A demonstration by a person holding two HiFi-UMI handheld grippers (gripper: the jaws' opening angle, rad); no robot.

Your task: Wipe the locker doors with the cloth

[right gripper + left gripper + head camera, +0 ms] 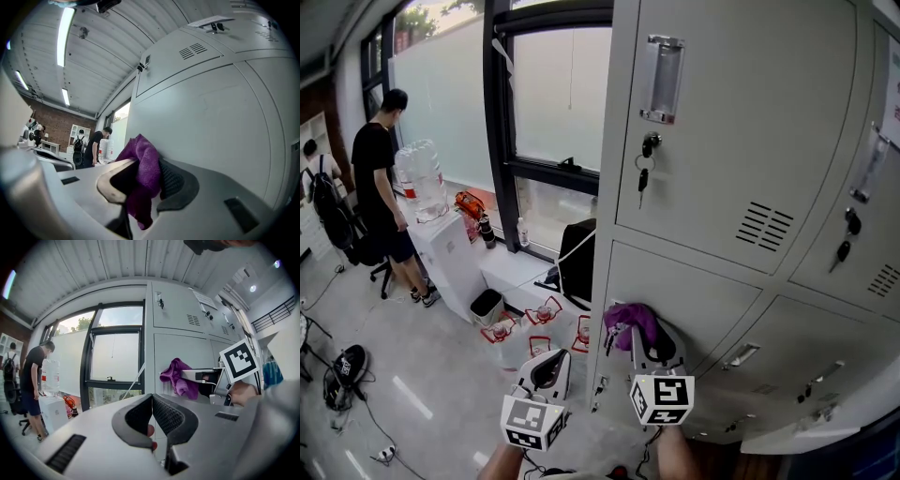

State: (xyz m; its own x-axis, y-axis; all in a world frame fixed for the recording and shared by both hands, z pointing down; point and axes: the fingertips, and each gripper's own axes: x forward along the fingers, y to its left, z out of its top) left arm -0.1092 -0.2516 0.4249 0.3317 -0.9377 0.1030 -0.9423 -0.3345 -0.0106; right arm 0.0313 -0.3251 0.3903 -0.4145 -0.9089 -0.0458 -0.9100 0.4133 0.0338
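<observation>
Nearest to me, the left gripper hangs low, left of the lockers. Its jaws are pressed together with nothing held between them. Just to its right, my right gripper pinches the purple cloth, which bulges above the jaws and droops below them. The cloth sits at the upper left corner of a lower locker door. I cannot tell whether it touches the metal.

Surroundings:
- The upper door is shut.
- Keys hang from its lock, with a handle above them and vent slots at the door's lower right.
- The left gripper stays off the door, to the cloth's left.
- A dark-framed window stands left of the lockers.
- A black box rests on the sill beneath the window, close to the locker's side.
- Further left, a person in black stands at a white water dispenser.

Containers:
- Clear jugs sit on top of the dispenser, and their fill level cannot be read.
- A small dark bin stands on the floor beside the dispenser, and its contents cannot be made out.
</observation>
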